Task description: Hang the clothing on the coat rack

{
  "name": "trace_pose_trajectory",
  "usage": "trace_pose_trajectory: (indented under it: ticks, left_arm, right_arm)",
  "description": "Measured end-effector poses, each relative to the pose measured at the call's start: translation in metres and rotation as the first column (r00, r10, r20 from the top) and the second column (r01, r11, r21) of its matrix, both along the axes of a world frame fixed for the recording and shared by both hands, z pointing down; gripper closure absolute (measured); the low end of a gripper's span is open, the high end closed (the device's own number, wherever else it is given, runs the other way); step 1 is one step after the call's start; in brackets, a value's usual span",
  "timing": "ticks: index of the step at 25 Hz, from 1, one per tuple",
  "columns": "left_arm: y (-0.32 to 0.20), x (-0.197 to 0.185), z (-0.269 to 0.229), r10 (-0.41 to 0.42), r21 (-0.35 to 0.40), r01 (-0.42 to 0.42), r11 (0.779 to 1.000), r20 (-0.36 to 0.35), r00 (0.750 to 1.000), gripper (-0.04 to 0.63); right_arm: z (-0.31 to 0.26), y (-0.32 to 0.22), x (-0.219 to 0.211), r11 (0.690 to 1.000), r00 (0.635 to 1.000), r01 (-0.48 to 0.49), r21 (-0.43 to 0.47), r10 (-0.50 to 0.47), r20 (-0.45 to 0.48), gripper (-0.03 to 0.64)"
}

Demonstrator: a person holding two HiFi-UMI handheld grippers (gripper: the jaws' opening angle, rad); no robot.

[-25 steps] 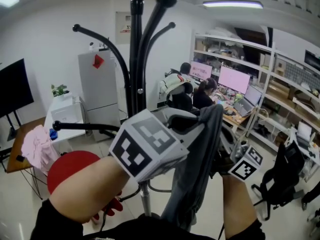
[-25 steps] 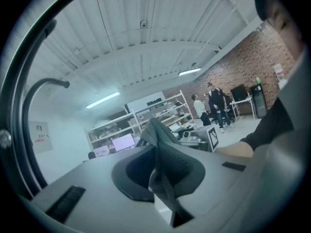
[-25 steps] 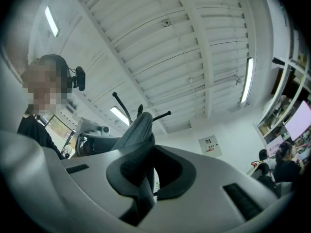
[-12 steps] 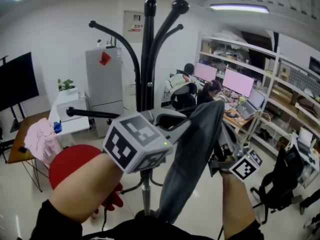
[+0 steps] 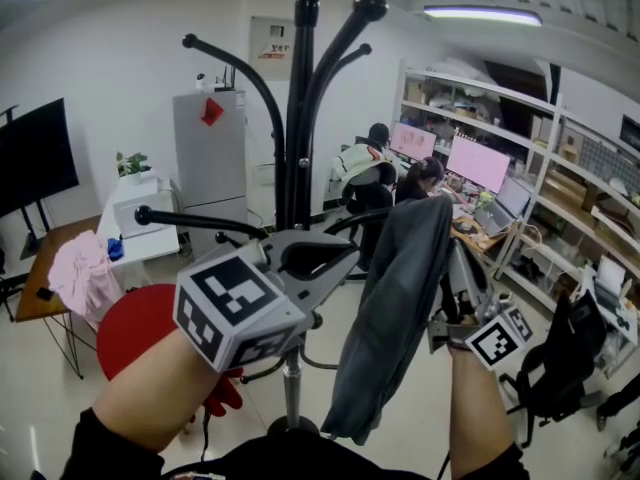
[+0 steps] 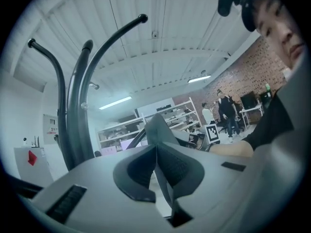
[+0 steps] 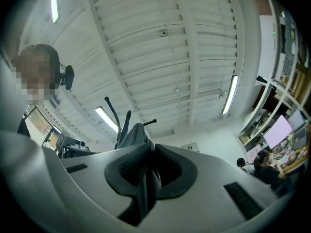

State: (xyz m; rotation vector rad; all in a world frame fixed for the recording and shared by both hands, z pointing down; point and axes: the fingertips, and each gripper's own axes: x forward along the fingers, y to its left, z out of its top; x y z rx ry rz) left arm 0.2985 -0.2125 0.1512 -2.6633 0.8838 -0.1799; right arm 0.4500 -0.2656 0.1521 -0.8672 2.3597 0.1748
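The black coat rack [image 5: 297, 138] stands straight ahead, its curved arms spreading above my hands. A grey garment [image 5: 390, 318] hangs in a long fold to the right of the pole. My right gripper [image 5: 450, 258] holds its top edge and points upward. Its jaws have just been opening a little, with dark folds of the garment [image 7: 136, 135] still pinched between them at the right gripper [image 7: 148, 166]. My left gripper [image 5: 340, 256] sits just left of the garment, shut with nothing in it. In the left gripper view, the left gripper [image 6: 156, 154] faces the garment's peak [image 6: 158, 127] and the rack [image 6: 77, 115].
A red round seat [image 5: 140, 328] sits low on the left. Beside it, a pink cloth [image 5: 80, 278] lies on a small table. A white fridge [image 5: 210, 153] stands behind the rack. People sit at desks [image 5: 385, 173]. Shelves [image 5: 580, 198] and a black office chair [image 5: 565, 353] are on the right.
My left gripper has drawn back to the left and slightly down, away from the garment. The garment now hangs straighter from the right gripper alone.
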Motion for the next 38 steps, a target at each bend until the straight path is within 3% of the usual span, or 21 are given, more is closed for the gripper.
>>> trace_pose_trajectory:
  ticks: [4, 12, 18, 21, 25, 29, 32, 38]
  left_arm:
    - [0.007, -0.020, 0.004, -0.024, 0.040, 0.026, 0.999, -0.046, 0.999, 0.595]
    - [0.018, -0.058, 0.043, -0.068, -0.042, 0.062, 0.997, -0.174, 0.982, 0.595]
    - [0.024, -0.090, 0.104, -0.125, -0.048, 0.120, 0.992, -0.134, 0.983, 0.595]
    - [0.025, -0.107, 0.136, -0.117, -0.047, 0.112, 0.993, -0.119, 0.986, 0.595]
    - [0.031, -0.139, 0.179, -0.087, -0.132, 0.066, 0.989, -0.157, 0.984, 0.595]
    - [0.031, -0.195, 0.228, -0.080, -0.223, 0.043, 0.974, -0.160, 0.984, 0.595]
    - [0.032, -0.256, 0.254, -0.076, -0.283, 0.022, 0.959, -0.181, 0.981, 0.595]
    - [0.039, -0.383, 0.290, -0.125, -0.372, 0.056, 0.927, -0.163, 0.979, 0.595]
  right_arm:
    - [0.015, 0.001, 0.024, 0.997, 0.997, -0.073, -0.021, 0.074, 0.002, 0.583]
    - [0.064, 0.012, 0.039, 0.993, 0.989, -0.104, -0.057, 0.097, -0.108, 0.583]
    - [0.118, 0.047, 0.012, 0.993, 0.956, -0.093, -0.067, 0.070, -0.285, 0.583]
    - [0.157, 0.062, 0.000, 0.985, 0.941, -0.112, -0.131, 0.062, -0.333, 0.583]
    - [0.210, 0.081, -0.018, 0.959, 0.935, -0.157, -0.236, 0.067, -0.349, 0.583]
    - [0.253, 0.099, -0.066, 0.932, 0.901, -0.236, -0.275, 0.104, -0.421, 0.583]
    - [0.273, 0.110, -0.122, 0.909, 0.897, -0.278, -0.311, 0.130, -0.423, 0.583]
    - [0.287, 0.119, -0.282, 0.917, 0.907, -0.200, -0.346, 0.039, -0.420, 0.583]
